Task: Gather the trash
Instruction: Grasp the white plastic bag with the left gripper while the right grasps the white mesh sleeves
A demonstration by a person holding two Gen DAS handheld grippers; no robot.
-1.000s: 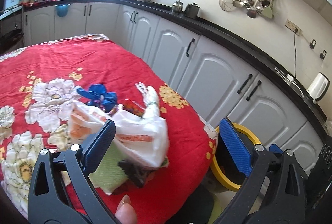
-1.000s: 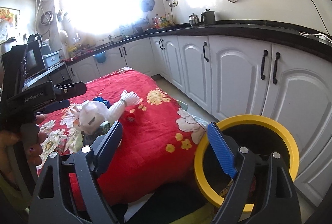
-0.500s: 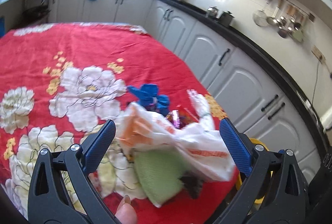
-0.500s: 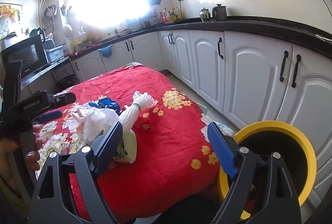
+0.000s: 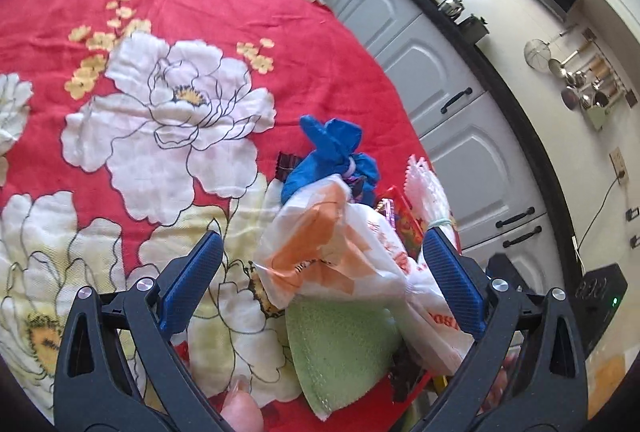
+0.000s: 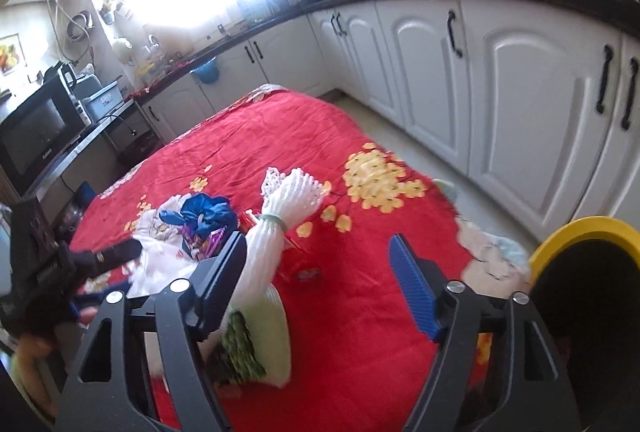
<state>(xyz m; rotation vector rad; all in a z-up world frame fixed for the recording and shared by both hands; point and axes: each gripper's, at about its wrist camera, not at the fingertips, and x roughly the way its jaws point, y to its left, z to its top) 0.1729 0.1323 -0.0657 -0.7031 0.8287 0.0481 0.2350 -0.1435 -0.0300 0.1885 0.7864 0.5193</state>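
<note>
Left wrist view looks down on a table covered by a red cloth printed with large white and yellow flowers [image 5: 168, 32], and every place below is given from that cloth. Beyond its far and right edges runs a row of white panelled cabinets with black handles [image 5: 452, 100] under a black countertop. Off the cloth's near right corner, on the floor, stands a round bin with a yellow rim and dark inside [image 6: 580, 272], seen in the right wrist view. The trash lies heaped near the cloth's near right edge: a crumpled white plastic bag with orange print [image 5: 340, 252] sits on top, a flat pale green pad [image 5: 340, 348] pokes out from under it toward the near edge, and a knotted blue plastic bag [image 5: 336, 152] rests just behind it, toward the cloth's middle. A white foam net sleeve bound with a green band [image 6: 280, 220] lies touching the heap's right side, with small red and purple wrappers [image 5: 400, 216] wedged between it and the white bag. The left gripper [image 5: 320, 280] hovers low over the heap, its blue-padded jaws spread wide with the white bag between them; whether a pad touches the bag cannot be told. The right gripper [image 6: 320, 280] hangs above the cloth's near right part, jaws wide and holding nothing, its left finger hiding part of the foam sleeve.
</note>
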